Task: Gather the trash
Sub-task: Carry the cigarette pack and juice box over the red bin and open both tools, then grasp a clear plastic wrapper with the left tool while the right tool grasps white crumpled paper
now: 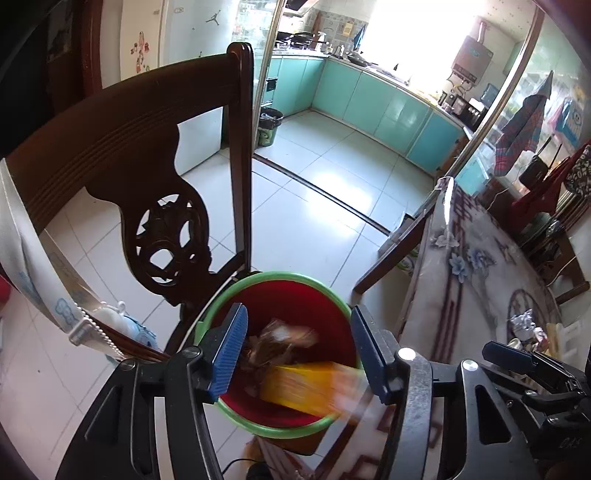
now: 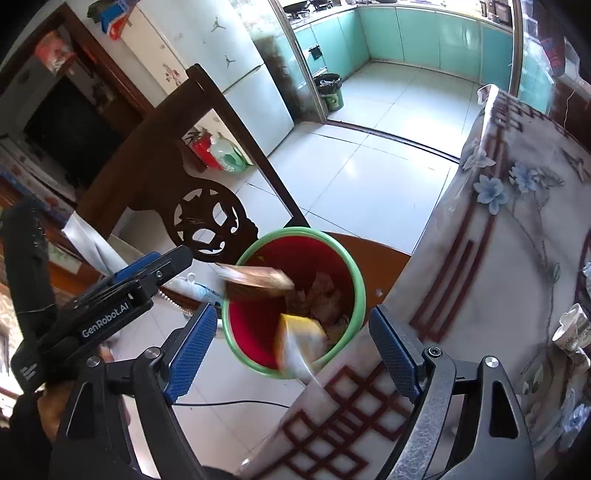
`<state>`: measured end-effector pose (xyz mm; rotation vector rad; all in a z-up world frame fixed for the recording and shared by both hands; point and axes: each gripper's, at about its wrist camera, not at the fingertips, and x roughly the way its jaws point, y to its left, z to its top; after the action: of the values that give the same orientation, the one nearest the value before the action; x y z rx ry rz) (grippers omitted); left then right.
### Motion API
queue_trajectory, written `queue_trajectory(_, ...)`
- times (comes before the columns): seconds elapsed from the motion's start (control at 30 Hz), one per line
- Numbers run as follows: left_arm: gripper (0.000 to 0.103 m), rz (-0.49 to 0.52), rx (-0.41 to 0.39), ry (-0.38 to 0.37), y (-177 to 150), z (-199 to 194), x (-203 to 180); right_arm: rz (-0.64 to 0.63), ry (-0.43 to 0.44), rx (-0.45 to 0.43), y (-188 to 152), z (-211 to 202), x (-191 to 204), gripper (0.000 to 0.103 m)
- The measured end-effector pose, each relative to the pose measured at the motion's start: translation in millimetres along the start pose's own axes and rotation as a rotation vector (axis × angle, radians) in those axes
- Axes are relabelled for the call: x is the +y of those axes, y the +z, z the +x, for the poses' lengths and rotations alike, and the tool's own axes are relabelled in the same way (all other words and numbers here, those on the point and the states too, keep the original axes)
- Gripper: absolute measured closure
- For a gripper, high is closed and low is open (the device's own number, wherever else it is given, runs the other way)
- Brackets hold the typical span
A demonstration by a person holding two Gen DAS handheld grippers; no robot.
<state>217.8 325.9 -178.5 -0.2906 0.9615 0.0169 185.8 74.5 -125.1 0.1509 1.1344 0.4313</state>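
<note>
My left tool (image 1: 299, 354) open, holds nothing. My right tool (image 2: 291, 350) open wide, empty. Yellow box (image 1: 306, 387) and brown wrapper (image 2: 255, 280) in red bin (image 2: 258, 332), left of table (image 2: 498, 258).

Daylight floods from the blown-out kitchen window (image 1: 424, 33), glaring on the floor (image 1: 332, 177); fisheye edges bend and darken, falling trash (image 2: 295, 347) blurs.

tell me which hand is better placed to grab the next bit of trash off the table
Right, likely. Both tools hang open over the red bin. The right tool sits beside the table, and the crumpled trash lies past it, on the side away from the left tool.
</note>
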Motion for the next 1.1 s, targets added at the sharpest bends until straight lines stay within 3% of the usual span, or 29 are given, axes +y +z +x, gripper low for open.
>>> queue_trajectory(0.27, 0.046, 0.061, -0.004, -0.048, -3, -6, -36, 0.044, -0.063, -0.040, -11, -29, -24, 0.019)
queue_trajectory(0.47, 0.046, 0.132, 0.007, -0.094, -12, -10, -85, 0.106, -0.134, -0.078, -31, -63, -65, 0.019)
queue_trajectory(0.67, 0.046, 0.202, 0.028, -0.142, -34, -14, -146, 0.255, -0.267, -0.104, -70, -107, -146, 0.018)
queue_trajectory(0.87, 0.046, 0.265, 0.074, -0.191, -68, -20, -213, 0.528, -0.463, -0.099, -133, -143, -253, 0.018)
queue_trajectory(0.97, 0.046, 0.312, 0.112, -0.223, -92, -20, -255, 0.612, -0.479, -0.035, -160, -137, -295, 0.018)
queue_trajectory(1.1, 0.046, 0.379, 0.183, -0.258, -126, -13, -309, 0.660, -0.424, 0.035, -181, -116, -326, 0.021)
